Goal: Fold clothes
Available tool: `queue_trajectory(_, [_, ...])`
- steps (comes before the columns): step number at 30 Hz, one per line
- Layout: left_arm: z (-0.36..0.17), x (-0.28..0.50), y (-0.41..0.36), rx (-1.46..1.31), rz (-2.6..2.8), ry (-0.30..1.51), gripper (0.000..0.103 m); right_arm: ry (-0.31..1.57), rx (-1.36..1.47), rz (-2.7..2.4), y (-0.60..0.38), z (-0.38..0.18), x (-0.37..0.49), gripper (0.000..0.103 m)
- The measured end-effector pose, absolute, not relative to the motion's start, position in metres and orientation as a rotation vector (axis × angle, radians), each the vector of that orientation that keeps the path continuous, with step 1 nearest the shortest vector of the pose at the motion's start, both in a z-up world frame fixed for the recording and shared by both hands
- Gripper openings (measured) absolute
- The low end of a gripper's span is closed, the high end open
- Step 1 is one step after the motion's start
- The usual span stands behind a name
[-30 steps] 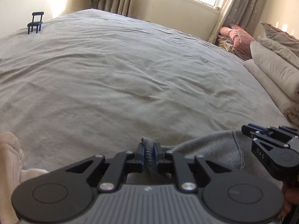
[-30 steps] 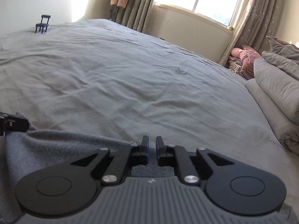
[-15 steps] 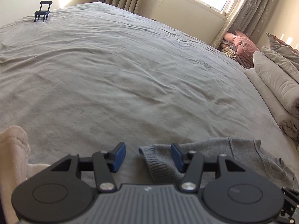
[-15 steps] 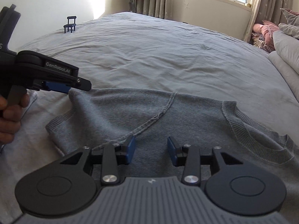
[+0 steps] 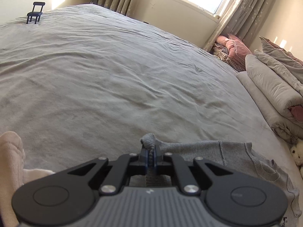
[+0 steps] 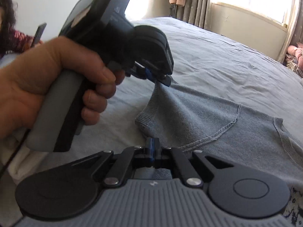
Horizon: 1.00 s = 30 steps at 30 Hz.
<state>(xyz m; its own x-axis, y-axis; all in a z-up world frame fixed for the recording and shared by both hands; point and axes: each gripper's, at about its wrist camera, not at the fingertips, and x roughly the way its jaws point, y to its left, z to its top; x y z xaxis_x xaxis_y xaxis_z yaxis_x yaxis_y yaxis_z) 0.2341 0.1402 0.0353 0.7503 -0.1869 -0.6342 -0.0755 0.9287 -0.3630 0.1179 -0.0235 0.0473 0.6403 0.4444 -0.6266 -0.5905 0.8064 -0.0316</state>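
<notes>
The grey sweater point(image 6: 217, 117) is running out past the right edge and under the right gripper's point(image 6: 152, 144) body. The left hand point(image 6: 43, 87) is showing blurred, its wrist cut off at left. A person's sleeve point(image 6: 15, 41) is peeking in far left, mostly cropped.

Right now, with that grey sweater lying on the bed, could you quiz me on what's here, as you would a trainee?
1. True or false: the left gripper is pinching the ribbed edge of the grey sweater.
2. What stands at the far left corner of the bed? A) a small black chair-shaped stand B) a lamp C) a book
3. What is stacked along the bed's right side?

Key
1. True; its jaws have just closed on the fabric.
2. A
3. Folded bedding.
</notes>
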Motion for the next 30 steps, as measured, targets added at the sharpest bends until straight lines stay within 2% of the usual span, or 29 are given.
queue_trajectory(6, [0.019,0.241,0.138,-0.369,-0.046,0.779,0.006,0.646,-0.279,0.516,-0.019,0.028,0.121,0.002])
queue_trajectory(9, [0.015,0.243,0.146,-0.429,-0.06,0.778,0.007,0.528,-0.355,0.557,-0.018,0.034,0.109,0.029])
queue_trajectory(10, [0.016,0.244,0.145,-0.427,-0.066,0.776,0.007,0.484,-0.381,0.571,-0.017,0.036,0.104,0.059])
queue_trajectory(11, [0.016,0.244,0.144,-0.41,-0.067,0.776,0.007,0.461,-0.421,0.567,-0.013,0.037,0.104,0.067])
queue_trajectory(13, [0.016,0.243,0.141,-0.383,-0.066,0.775,0.007,0.424,-0.484,0.558,-0.007,0.038,0.106,0.067])
queue_trajectory(15, [0.016,0.244,0.143,-0.391,-0.068,0.778,0.007,0.46,-0.496,0.56,-0.004,0.033,0.116,0.057])
queue_trajectory(17, [0.017,0.245,0.146,-0.404,-0.069,0.781,0.007,0.534,-0.508,0.562,-0.001,0.023,0.128,0.01])
queue_trajectory(18, [0.017,0.245,0.147,-0.405,-0.068,0.783,0.007,0.571,-0.514,0.563,0.0,0.019,0.134,0.006])
queue_trajectory(25, [0.027,0.244,0.15,-0.363,-0.026,0.752,0.006,0.582,-0.15,0.619,-0.033,0.052,0.138,0.006])
queue_trajectory(27, [0.02,0.246,0.145,-0.314,-0.001,0.77,0.006,0.63,-0.173,0.569,-0.027,0.041,0.153,0.006])
queue_trajectory(30, [0.014,0.243,0.137,-0.232,0.009,0.754,0.008,0.652,-0.233,0.558,-0.021,0.027,0.158,0.013])
